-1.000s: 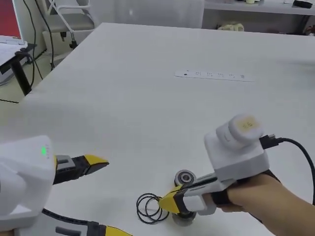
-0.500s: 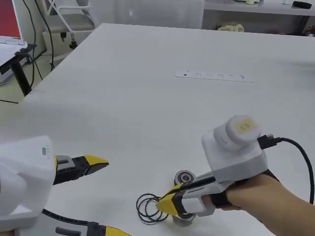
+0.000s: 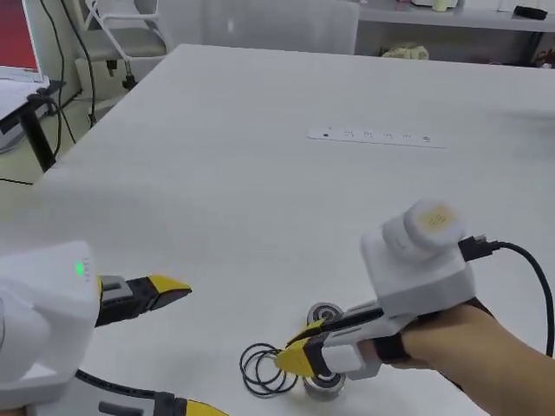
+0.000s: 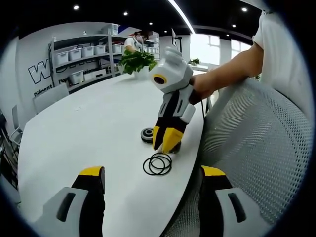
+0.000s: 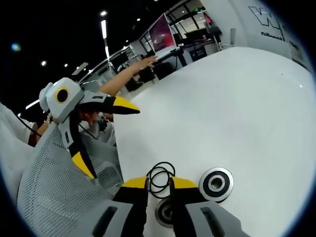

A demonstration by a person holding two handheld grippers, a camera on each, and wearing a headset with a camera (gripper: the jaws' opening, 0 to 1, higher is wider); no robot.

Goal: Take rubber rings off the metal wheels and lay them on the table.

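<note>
1. My right claw [image 3: 293, 355]: jaws almost closed, tips down at one metal wheel [image 5: 165, 213]; I can't tell if they grip anything.
2. My left claw [image 4: 152, 173]: wide open, empty.
3. Loose rubber rings [image 3: 263, 366] lie on the surface [image 3: 260, 173] just beyond the right tips, with a second wheel [image 5: 216, 183] beside.

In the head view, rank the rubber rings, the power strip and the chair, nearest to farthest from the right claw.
1. Rubber rings, just at the right claw tips.
2. Power strip, mid-table beyond.
3. Chair, past the table's far left corner.
</note>
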